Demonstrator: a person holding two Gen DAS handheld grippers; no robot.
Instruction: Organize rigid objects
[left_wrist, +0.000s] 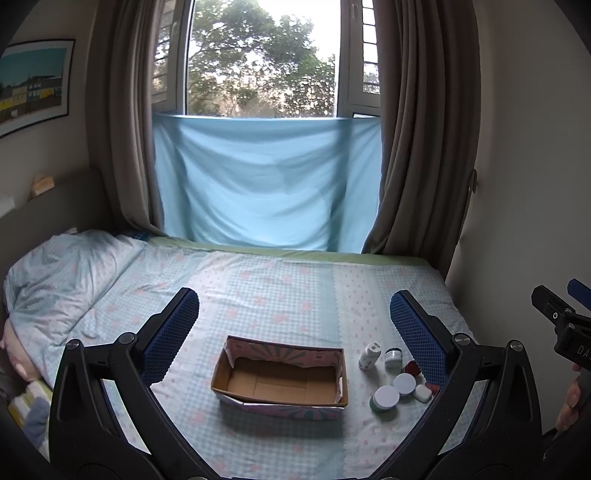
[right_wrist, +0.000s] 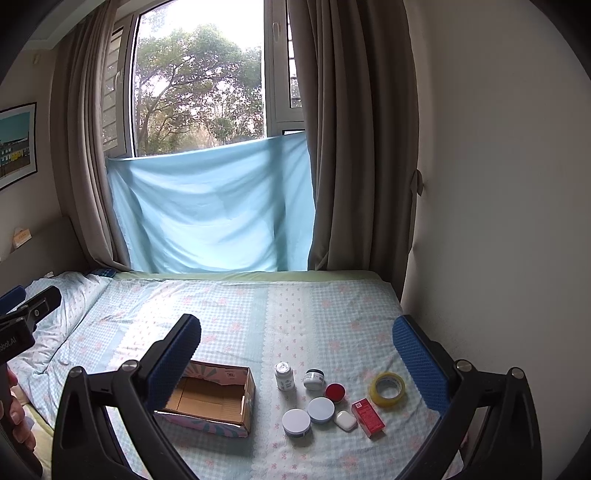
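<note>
Checked bedding covered the bed (right_wrist: 236, 306) under the window. Both the left claw (left_wrist: 293, 325) and right claw (right_wrist: 297, 350) hung wide open, holding nothing. Ahead of the right claw lay jars, a white bottle (right_wrist: 284, 376), red box (right_wrist: 368, 412) and tape roll (right_wrist: 387, 389); the cardboard box (right_wrist: 210, 398) to its left sat empty, so sorting seemingly hadn't begun.
</note>
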